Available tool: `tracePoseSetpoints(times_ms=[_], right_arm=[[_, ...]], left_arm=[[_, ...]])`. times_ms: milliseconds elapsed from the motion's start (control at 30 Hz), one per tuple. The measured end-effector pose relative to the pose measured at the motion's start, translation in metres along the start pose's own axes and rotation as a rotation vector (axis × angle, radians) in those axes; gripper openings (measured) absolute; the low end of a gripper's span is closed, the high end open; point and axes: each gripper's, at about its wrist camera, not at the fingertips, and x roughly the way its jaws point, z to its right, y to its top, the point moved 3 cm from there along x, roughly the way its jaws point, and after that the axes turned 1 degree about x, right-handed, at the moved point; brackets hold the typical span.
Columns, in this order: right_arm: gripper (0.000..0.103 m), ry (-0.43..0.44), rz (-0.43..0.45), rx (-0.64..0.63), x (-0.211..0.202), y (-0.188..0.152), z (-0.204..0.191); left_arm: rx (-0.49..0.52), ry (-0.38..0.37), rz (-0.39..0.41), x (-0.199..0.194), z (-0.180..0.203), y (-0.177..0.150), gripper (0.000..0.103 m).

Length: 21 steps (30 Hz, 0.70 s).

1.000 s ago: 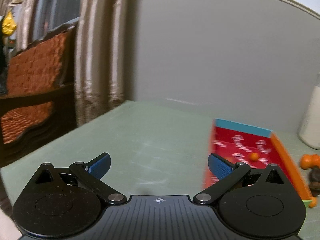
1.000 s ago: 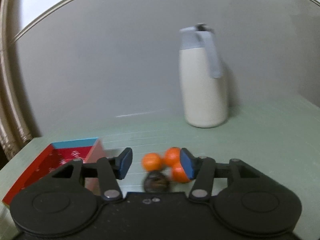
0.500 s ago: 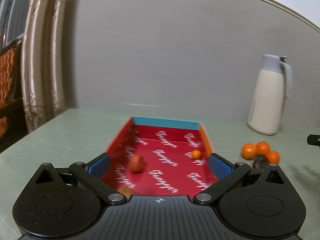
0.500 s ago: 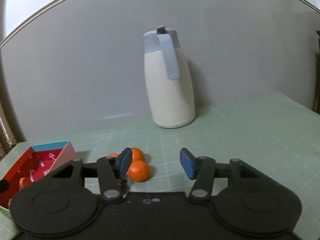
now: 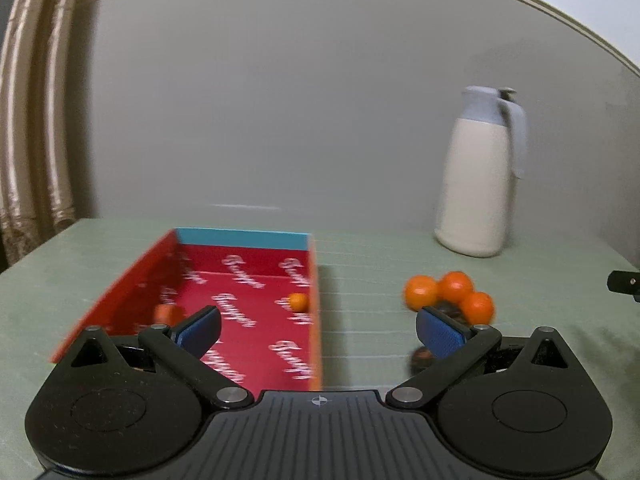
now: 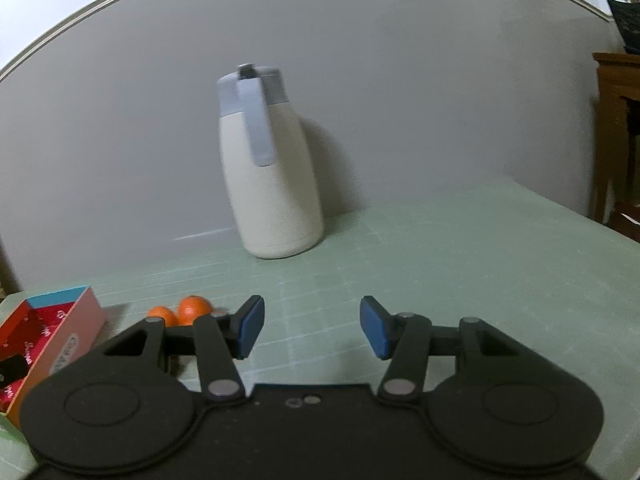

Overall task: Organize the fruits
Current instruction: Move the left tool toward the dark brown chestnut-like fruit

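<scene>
Box: the red box [image 5: 248,308] lies open at left, two small fruits inside, ready for more.
Fruits: the orange cluster [image 5: 448,294] waits right of it.
Left gripper [image 5: 318,330]: gaping, empty.
Right gripper [image 6: 312,326]: parted, empty, facing the jug [image 6: 268,168].

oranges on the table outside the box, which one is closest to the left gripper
The front right orange of the three, just above the left gripper's right pad. The other two sit farther back toward the jug.
</scene>
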Motion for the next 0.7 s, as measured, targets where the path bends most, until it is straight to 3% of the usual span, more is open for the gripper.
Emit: tracePoseSetpoints(times_ms=[367,567,600,667,700], right_arm=[[0.053,-0.070,0.009,0.048,-0.004,0.002,0.049],[0.053,-0.101,0.003,0.068,-0.008,0.000,0.069],[0.053,-0.106,0.003,0.069,-0.009,0.000,0.072],[0.053,-0.110,0.002,0.073,-0.010,0.000,0.077],[0.053,-0.113,0.002,0.075,-0.009,0.000,0.078]], left_arm=[[0.075,-0.081,-0.040,0.018,0.063,-0.007,0.102],[0.095,-0.073,-0.101,0.041,0.082,-0.014,0.101],[0.095,-0.073,-0.113,0.044,0.082,-0.015,0.096],[0.074,-0.090,-0.155,0.053,0.082,-0.018,0.075],[0.065,-0.097,-0.177,0.057,0.081,-0.020,0.074]])
